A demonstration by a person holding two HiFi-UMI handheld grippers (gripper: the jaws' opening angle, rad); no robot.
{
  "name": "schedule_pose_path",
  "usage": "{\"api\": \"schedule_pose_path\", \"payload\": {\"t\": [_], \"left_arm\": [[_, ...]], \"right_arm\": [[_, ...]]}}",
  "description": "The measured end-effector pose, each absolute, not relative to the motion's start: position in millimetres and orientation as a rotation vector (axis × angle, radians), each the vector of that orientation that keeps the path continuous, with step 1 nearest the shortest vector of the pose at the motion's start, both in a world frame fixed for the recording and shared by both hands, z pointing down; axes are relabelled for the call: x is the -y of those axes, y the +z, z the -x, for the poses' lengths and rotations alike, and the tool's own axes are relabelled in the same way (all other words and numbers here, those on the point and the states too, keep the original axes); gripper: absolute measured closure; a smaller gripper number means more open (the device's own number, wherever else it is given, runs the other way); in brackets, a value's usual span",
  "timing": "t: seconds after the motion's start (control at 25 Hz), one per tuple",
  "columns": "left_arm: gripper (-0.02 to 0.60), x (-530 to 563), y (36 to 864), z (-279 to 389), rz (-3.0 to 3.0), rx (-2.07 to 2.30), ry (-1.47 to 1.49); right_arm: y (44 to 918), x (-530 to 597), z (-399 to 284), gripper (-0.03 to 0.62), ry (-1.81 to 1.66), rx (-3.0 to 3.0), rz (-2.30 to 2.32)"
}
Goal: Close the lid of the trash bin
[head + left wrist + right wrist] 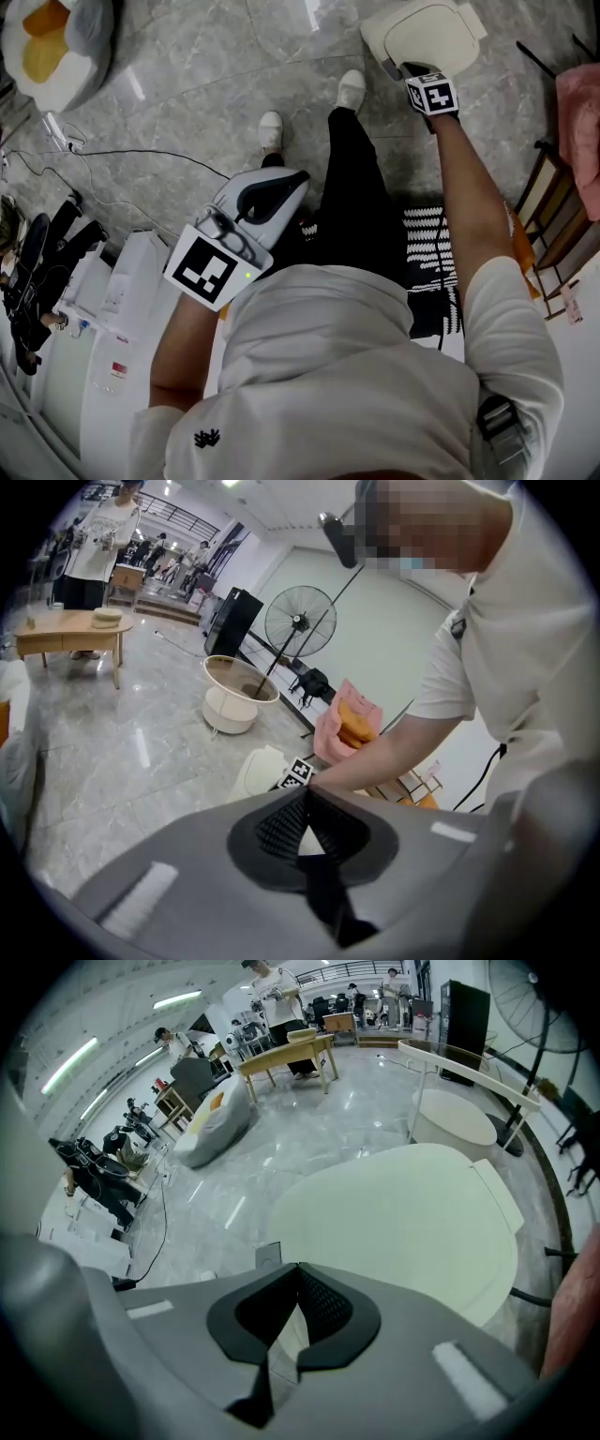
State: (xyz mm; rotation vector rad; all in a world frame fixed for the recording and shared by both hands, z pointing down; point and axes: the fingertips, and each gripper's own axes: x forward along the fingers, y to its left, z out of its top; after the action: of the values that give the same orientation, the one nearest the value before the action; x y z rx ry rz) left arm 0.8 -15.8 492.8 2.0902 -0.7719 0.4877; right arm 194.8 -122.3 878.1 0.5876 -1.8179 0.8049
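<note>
The cream trash bin (424, 34) stands on the grey floor ahead of the person, with its lid lying flat. In the right gripper view the lid (403, 1222) fills the middle, just beyond the jaws. My right gripper (401, 67) is stretched out to the bin's near edge; its jaws are shut tip to tip with nothing between them (298, 1266). My left gripper (298, 176) hangs close to the person's body, well short of the bin, also shut and empty (305, 790). The left gripper view shows the bin (255, 771) beyond the outstretched right arm.
A white and orange beanbag (56, 42) lies far left, with cables (122, 155) on the floor. White boxes (122, 281) sit at the left. A wooden rack (553, 234) and pink cloth (581, 122) stand right of the bin. A fan (300, 621) and a round white stand (239, 696) are behind.
</note>
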Motion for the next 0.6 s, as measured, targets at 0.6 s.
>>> {"api": "schedule_pose_path", "payload": {"t": [0.6], "left_arm": [[0.525,17,486,3,-2.112,0.78,0.468]], "right_arm": [[871,124,-186,0.592,0.792,1.817,-0.611]]}}
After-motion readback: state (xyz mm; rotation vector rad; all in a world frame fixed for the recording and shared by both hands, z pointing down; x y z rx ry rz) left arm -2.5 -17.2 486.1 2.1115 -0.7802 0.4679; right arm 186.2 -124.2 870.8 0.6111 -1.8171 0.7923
